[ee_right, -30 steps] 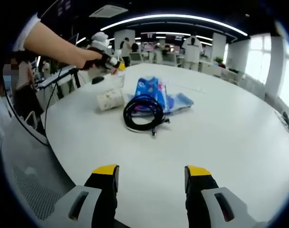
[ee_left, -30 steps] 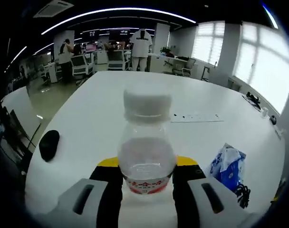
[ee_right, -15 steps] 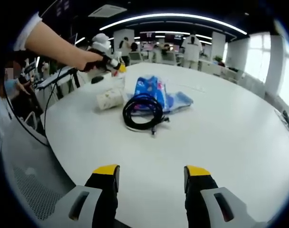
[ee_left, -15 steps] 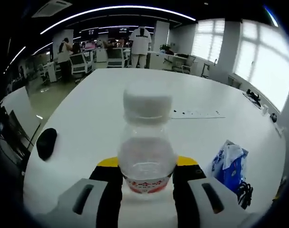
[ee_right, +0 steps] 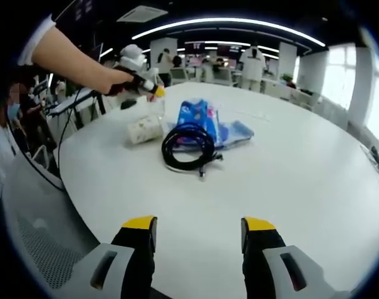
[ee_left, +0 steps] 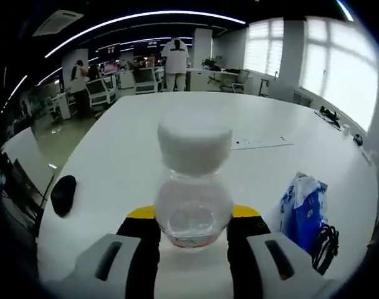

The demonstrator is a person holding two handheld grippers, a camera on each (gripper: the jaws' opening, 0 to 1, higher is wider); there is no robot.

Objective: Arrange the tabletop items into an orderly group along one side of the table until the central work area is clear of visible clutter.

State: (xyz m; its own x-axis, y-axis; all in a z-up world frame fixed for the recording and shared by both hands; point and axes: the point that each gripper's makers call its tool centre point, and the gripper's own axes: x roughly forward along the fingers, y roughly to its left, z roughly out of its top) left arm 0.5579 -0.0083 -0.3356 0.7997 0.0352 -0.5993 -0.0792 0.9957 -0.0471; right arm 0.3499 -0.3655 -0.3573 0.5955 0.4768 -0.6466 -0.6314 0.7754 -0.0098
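Note:
A clear plastic bottle (ee_left: 192, 199) with a white cap stands between the yellow-tipped jaws of my left gripper (ee_left: 192, 232), which is shut on its lower body. In the right gripper view that gripper (ee_right: 153, 91) hangs over the table's far left, held by a person's hand. My right gripper (ee_right: 199, 232) is open above the near table edge, nothing between its jaws. Ahead of it lie a coiled black cable (ee_right: 188, 146), a blue tissue pack (ee_right: 205, 118) and a white cup (ee_right: 144, 129) on its side.
The white table (ee_left: 133, 143) is large and round-edged. A black mouse (ee_left: 63, 194) lies near its left edge. The blue tissue pack (ee_left: 305, 208) and black cable (ee_left: 326, 240) sit at the right. A flat white strip (ee_left: 261, 143) lies further back. People stand at far desks.
The bottle's cap now looms larger and leans toward the left camera, and its label has sunk between the jaws. The left view has swung slightly. My right gripper has held still.

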